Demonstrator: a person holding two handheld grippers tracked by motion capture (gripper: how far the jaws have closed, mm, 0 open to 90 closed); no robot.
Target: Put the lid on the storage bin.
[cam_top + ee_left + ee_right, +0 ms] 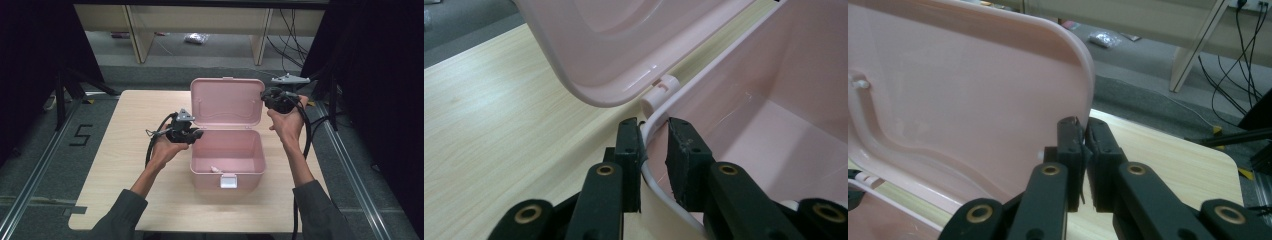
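Note:
A pink plastic box stands open in the middle of the wooden table, its lid upright at the back. My left gripper is at the box's left wall near the back corner. In the left gripper view its jaws straddle the white rim just below the hinge, shut on it. My right gripper pinches the lid's upper right edge; its jaws are shut on the lid. A small white item lies inside, front left.
A white latch hangs on the box's front wall. Black curtains flank the table. Beyond its far edge are floor, desk legs, a plastic bag and cables. A "5" marks the floor at the left.

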